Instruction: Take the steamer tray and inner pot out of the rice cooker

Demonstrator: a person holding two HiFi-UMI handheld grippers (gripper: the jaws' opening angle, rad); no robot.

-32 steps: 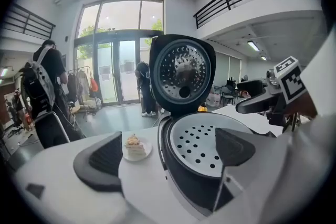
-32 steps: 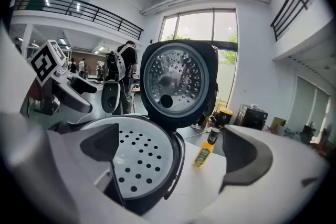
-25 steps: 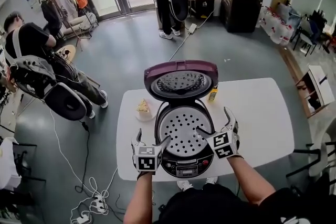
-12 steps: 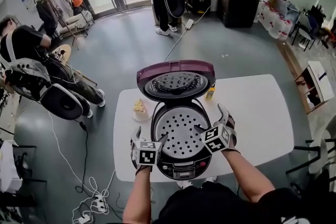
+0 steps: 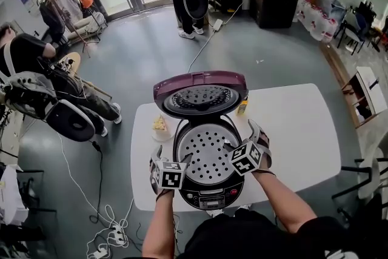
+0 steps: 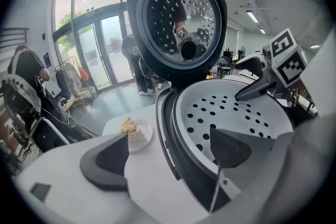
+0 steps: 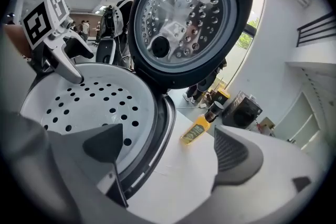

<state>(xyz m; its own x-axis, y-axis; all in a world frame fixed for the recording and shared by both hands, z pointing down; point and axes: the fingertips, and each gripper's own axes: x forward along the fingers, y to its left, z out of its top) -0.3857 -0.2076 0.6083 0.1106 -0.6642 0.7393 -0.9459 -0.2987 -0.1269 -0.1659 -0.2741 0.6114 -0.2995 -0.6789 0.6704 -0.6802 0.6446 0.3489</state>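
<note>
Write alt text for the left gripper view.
The left gripper, jaws open though just closing slightly, straddles the rim of an open rice cooker: one jaw over the perforated steamer tray, the other over the white table. The lid stands up behind; a cake slice on a plate sits left of the cooker.
</note>
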